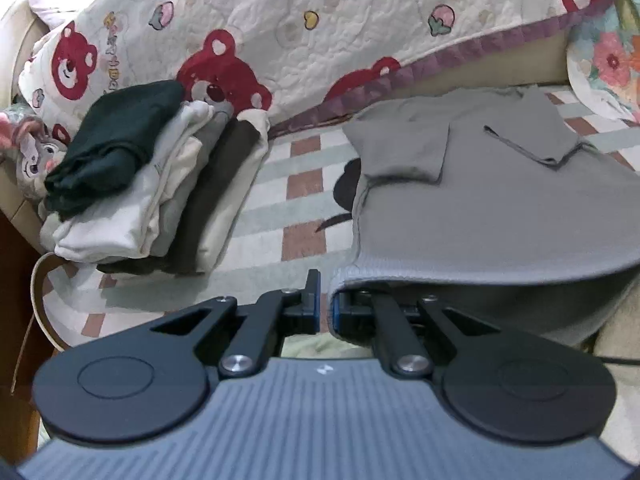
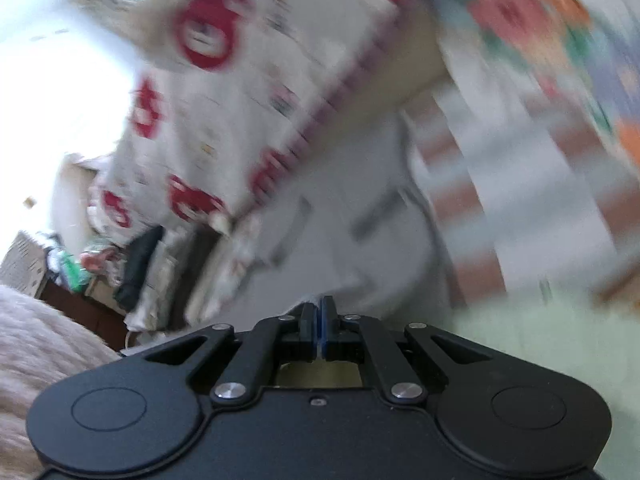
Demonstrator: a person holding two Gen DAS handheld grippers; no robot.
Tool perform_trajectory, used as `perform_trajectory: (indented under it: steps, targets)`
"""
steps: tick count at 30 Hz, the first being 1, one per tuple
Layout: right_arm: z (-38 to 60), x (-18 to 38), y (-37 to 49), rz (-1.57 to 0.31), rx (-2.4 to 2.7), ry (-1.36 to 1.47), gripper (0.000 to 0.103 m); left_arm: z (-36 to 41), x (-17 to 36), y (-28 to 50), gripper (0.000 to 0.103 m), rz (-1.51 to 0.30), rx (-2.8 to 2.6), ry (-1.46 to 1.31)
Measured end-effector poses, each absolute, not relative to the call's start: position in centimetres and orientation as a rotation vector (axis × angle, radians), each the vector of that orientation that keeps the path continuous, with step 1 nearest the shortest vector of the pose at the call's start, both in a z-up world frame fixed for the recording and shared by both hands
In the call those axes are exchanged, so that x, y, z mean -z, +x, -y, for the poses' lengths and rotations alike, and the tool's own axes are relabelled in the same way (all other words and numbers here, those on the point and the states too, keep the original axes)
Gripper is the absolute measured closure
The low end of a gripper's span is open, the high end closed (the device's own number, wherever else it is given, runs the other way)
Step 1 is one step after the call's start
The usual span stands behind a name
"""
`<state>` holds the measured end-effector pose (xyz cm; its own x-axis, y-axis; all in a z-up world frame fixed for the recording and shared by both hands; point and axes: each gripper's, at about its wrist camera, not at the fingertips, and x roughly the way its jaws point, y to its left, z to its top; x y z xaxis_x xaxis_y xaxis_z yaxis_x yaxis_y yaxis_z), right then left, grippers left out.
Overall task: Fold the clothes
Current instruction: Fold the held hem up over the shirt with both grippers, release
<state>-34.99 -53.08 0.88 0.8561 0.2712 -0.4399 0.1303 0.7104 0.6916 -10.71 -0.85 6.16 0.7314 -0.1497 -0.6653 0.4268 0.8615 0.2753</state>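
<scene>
A grey short-sleeved shirt [image 1: 500, 200] lies spread on the checked bed sheet [image 1: 304, 184], both sleeves folded in over its body. Its near hem is lifted and drapes over the right finger of my left gripper [image 1: 326, 300], whose jaws are closed on the hem's left corner. The right wrist view is smeared by motion. There my right gripper [image 2: 320, 312] has its fingers pressed together at the near edge of the grey shirt [image 2: 352, 240], and the cloth rises to the tips.
A stack of folded clothes [image 1: 160, 192] with a dark green piece on top sits left of the shirt. A bear-print quilt [image 1: 320, 40] is heaped behind, a floral pillow [image 1: 608, 52] is at right, and a plush toy [image 1: 32, 148] at far left. A fuzzy pink sleeve [image 2: 40, 340] shows lower left.
</scene>
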Motion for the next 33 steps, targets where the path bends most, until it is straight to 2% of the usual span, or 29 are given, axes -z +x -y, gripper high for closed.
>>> perform_trajectory:
  steps: [6,11,17,20,23,26,27,28,29,30,32,33]
  targets:
    - [52.7,1.3,-36.5,-0.58,-0.07,0.831,0.101,0.5,-8.3,-12.8,0.098,-0.655,0.297,0.402]
    - [52.3,0.3,-38.1,-0.528,-0.119,0.85,0.1,0.2,-10.1,-14.5,0.101,-0.633,0.27,0.377]
    - [52.2,-5.1,-41.1,-0.435,-0.153,0.818,0.101,-1.1,-12.0,-16.1,0.103,-0.619,0.231,0.379]
    - [52.2,-6.9,-41.4,-0.521,-0.08,0.667,0.101,-2.5,-11.6,-15.6,0.103,-0.652,0.228,0.364]
    - [53.1,-5.0,-39.9,-0.623,-0.022,0.613,0.101,-3.7,-9.8,-14.2,0.103,-0.721,0.257,0.285]
    - [53.1,-1.8,-37.7,-0.697,0.002,0.6,0.095,-3.3,-8.2,-12.6,0.098,-0.78,0.311,0.21]
    - [53.0,-1.0,-37.0,-0.72,-0.004,0.602,0.095,-3.0,-7.8,-12.0,0.093,-0.794,0.326,0.201]
    - [53.0,-0.1,-36.4,-0.743,-0.01,0.605,0.094,-2.7,-7.4,-11.3,0.087,-0.813,0.341,0.197]
    - [52.9,0.8,-35.7,-0.765,-0.017,0.607,0.091,-2.3,-7.0,-10.5,0.073,-0.837,0.351,0.199]
    - [52.8,1.6,-35.0,-0.788,-0.023,0.609,0.088,-1.9,-6.6,-9.6,0.065,-0.866,0.354,0.204]
    - [52.6,3.2,-33.9,-0.827,-0.048,0.611,0.067,-1.4,-6.0,-8.0,0.063,-0.913,0.367,0.2]
    - [52.5,3.6,-33.6,-0.841,-0.059,0.606,0.064,-1.2,-5.7,-7.2,0.06,-0.937,0.378,0.194]
